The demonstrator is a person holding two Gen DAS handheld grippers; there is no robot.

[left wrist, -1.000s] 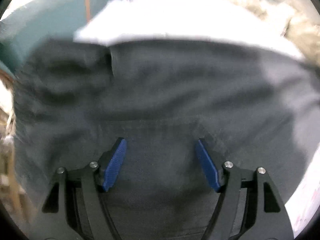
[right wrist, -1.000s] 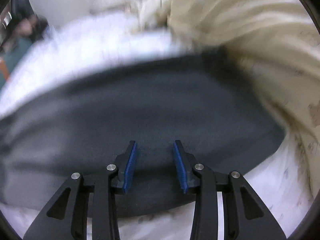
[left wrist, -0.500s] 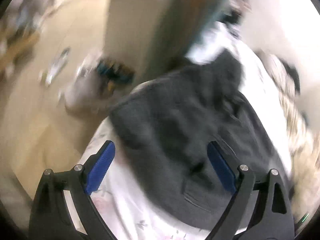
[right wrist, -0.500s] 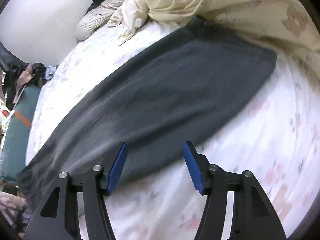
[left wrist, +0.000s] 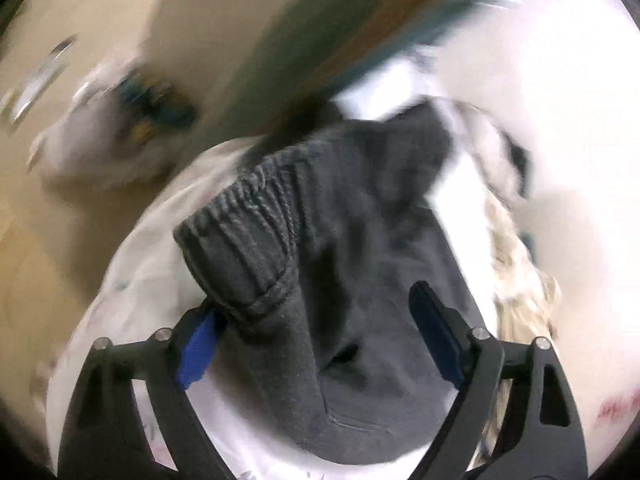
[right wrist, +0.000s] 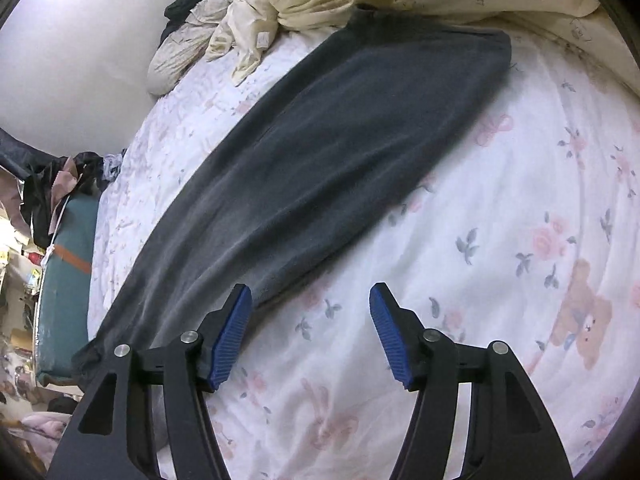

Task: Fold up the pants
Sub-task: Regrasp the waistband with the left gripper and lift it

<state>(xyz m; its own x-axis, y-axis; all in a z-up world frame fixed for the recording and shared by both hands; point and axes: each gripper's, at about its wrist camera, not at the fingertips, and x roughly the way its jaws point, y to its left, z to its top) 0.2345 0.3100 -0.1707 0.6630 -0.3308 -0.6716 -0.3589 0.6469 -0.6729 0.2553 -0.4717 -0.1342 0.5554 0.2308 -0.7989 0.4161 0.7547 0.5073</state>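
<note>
In the left wrist view, we saw our left gripper (left wrist: 316,344) spread wide, holding nothing, with the gathered waistband (left wrist: 248,236) of the dark grey pants (left wrist: 360,280) rising between its fingers at lower centre; the picture was blurred at its upper edge. In the right wrist view, the pants (right wrist: 320,152) lay flat on the floral bedsheet (right wrist: 500,240), their long axis running from lower left to upper right. Our right gripper (right wrist: 310,332) hung empty and parted at bottom centre, just right of the near edge. We judged the left gripper nearer the waistband.
</note>
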